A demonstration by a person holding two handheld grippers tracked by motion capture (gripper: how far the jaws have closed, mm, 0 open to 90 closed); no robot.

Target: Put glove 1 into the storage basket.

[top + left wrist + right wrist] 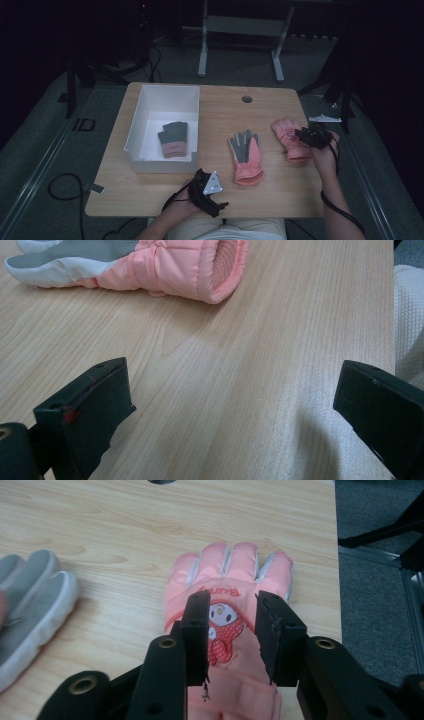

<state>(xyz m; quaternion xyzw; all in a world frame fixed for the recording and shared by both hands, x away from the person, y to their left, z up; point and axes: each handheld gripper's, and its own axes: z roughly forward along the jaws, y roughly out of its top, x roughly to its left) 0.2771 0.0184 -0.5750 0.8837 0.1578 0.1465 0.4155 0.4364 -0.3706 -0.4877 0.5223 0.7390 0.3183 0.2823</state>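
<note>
Pink glove (227, 605) with a cartoon patch is seen lying back-up near the right edge of the wooden table (220, 107), fingers pointing away from the person. Right gripper (232, 612) is held just above its back, jaws parted narrowly with the patch between them; pads are not seen pressing on the fabric, so nothing is gripped. A second pink glove (245, 155), grey palm up, is laid mid-table, well apart from the first, cuff toward the person. Left gripper (207, 189) is held low by the near edge, jaws spread wide over bare wood, nothing between them; the second glove's cuff is seen just ahead of it in the left gripper view. White bin (150, 150) is set on the left half of the table, with a small grey glove with a pink cuff (173, 139) inside.
</note>
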